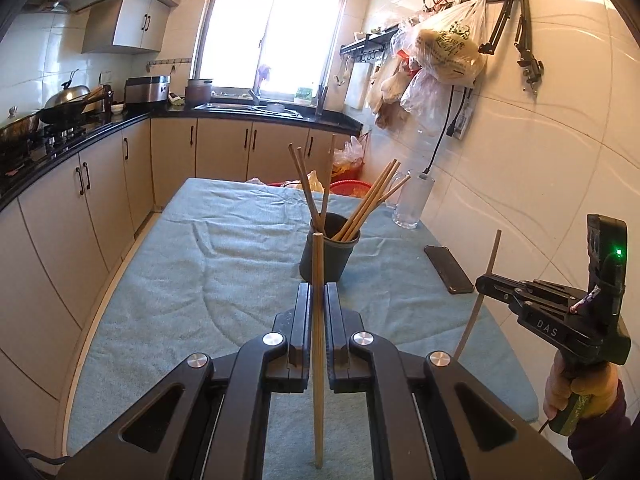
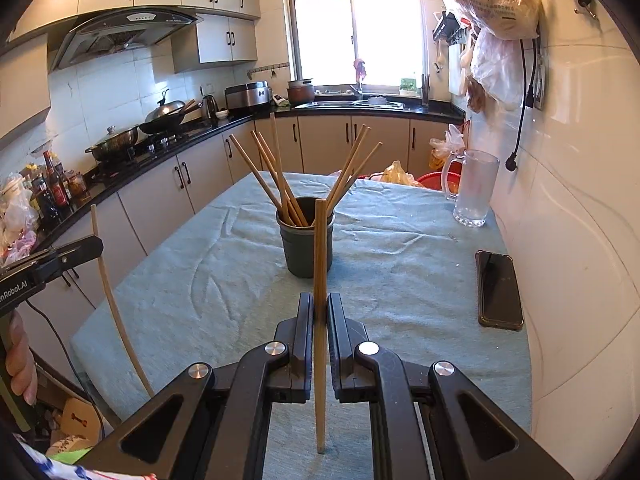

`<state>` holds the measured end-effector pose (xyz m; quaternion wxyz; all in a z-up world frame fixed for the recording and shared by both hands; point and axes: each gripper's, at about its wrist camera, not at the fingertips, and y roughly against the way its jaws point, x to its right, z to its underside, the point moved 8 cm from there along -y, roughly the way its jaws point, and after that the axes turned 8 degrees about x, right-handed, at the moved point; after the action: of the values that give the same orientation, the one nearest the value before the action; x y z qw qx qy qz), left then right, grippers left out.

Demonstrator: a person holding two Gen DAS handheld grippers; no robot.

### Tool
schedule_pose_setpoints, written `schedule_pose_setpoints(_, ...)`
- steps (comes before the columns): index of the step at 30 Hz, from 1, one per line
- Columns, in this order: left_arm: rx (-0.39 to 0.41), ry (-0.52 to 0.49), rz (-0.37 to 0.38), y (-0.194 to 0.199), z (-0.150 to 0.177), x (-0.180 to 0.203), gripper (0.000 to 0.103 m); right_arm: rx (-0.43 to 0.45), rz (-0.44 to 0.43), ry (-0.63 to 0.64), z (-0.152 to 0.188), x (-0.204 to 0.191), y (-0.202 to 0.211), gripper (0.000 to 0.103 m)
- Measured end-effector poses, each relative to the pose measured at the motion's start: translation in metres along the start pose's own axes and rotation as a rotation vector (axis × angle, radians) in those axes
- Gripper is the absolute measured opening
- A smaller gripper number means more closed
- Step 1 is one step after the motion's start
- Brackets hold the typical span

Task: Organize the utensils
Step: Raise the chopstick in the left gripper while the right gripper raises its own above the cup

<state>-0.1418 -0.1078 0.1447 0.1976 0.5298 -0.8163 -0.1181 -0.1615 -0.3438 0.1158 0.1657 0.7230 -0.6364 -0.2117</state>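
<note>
A dark cup (image 1: 328, 254) holding several wooden chopsticks stands on the teal towel-covered table (image 1: 200, 280); it also shows in the right wrist view (image 2: 306, 246). My left gripper (image 1: 318, 292) is shut on one upright chopstick (image 1: 318, 360), just short of the cup. My right gripper (image 2: 319, 300) is shut on another upright chopstick (image 2: 320, 280), also short of the cup. The right gripper shows at the right edge of the left wrist view (image 1: 486, 282), the left gripper at the left edge of the right wrist view (image 2: 94, 246).
A black phone (image 2: 498, 290) lies on the table by the right wall. A glass mug (image 2: 474, 188) stands at the far right corner. Kitchen counter with stove and pots (image 2: 120, 140) runs along the left. Bags (image 1: 448, 52) hang on the right wall.
</note>
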Motion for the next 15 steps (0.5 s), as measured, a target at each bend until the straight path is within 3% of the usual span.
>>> schedule_pose_setpoints(15,0.043,-0.008,0.011,-0.008,-0.020,0.004,0.005,0.027,-0.012,-0.030,-0.011,0.007,-0.007,0.007)
